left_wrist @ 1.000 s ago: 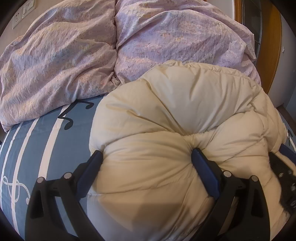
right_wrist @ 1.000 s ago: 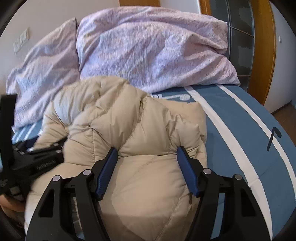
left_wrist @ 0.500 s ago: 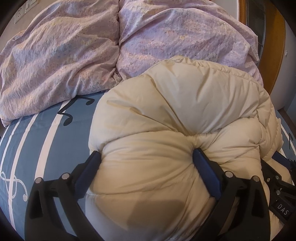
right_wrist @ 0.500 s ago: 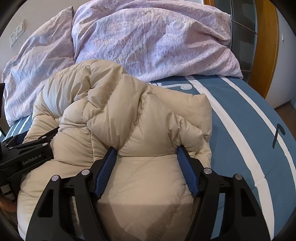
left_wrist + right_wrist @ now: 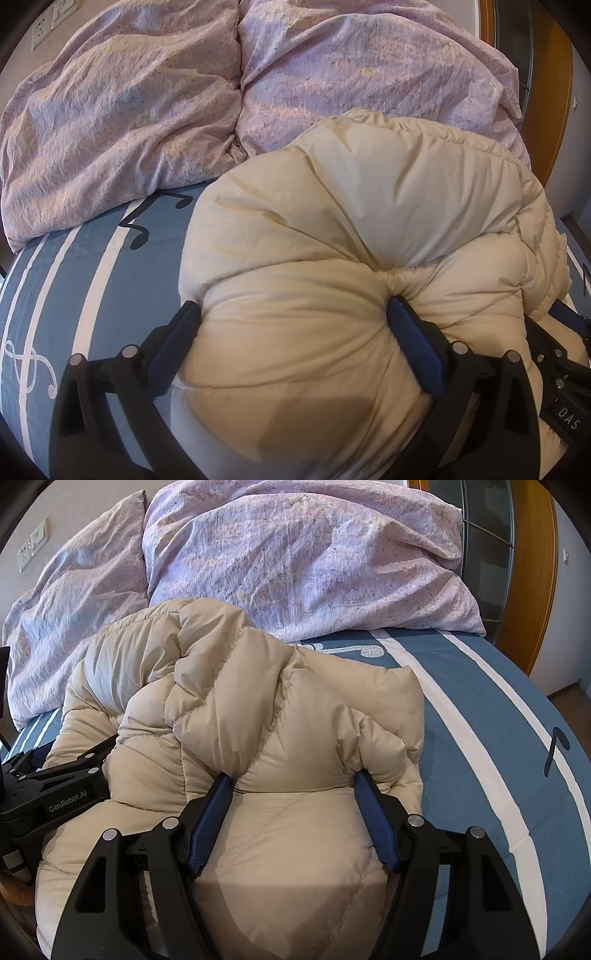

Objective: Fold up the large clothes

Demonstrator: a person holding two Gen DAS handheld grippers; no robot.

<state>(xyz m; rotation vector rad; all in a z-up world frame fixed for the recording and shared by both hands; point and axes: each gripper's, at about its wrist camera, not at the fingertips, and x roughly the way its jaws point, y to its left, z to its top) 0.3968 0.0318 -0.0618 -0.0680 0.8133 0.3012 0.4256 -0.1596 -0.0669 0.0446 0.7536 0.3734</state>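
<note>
Presently, item: beige down jacket (image 5: 258,716), bunched on the bed (image 5: 480,709) just before the pink duvet (image 5: 295,561). Left hand-held gripper (image 5: 291,321) and right hand-held gripper (image 5: 293,786) each clamp a thick fold. I would carry both together, evenly. Open sheet lies right of the jacket; duvet blocks beyond.

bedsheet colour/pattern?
Blue bedsheet with white stripes and music-note prints; clearest in the right wrist view.
</note>
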